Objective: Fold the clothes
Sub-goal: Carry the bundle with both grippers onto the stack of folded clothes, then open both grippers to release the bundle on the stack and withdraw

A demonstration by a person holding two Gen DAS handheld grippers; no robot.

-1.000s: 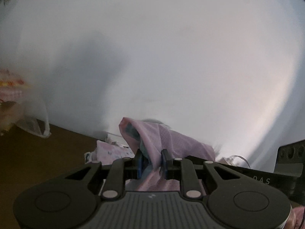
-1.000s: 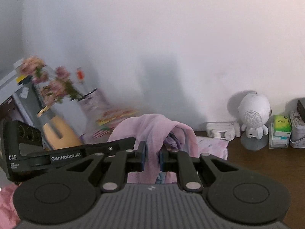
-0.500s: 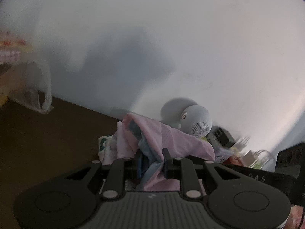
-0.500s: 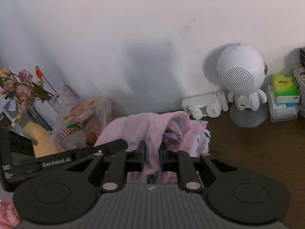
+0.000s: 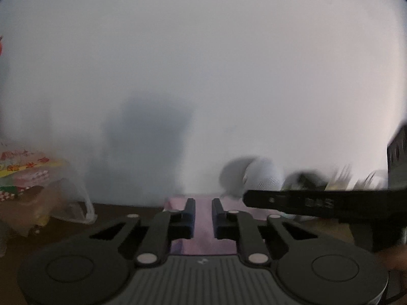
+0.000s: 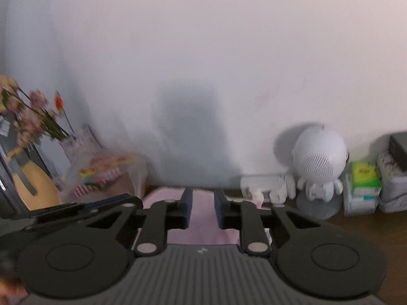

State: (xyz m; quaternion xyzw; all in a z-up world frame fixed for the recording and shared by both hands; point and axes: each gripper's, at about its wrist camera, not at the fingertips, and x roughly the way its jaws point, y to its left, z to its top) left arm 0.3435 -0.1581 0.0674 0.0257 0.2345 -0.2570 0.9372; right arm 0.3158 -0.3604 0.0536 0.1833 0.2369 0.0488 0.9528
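Almost nothing is coming through as readable print right now. Pale letters are showing on the black bar of the right gripper (image 5: 315, 201) in the left wrist view, too smeared to spell out. A small pale logo mark is sitting on the ribbed housing of the left gripper (image 5: 203, 200), a symbol and no word, and the same mark is showing on the right wrist view. The green tissue pack (image 6: 364, 175) is carrying dark characters, too small to read. The colourful snack bag (image 6: 106, 171) is flashing red print, blurred beyond reading.
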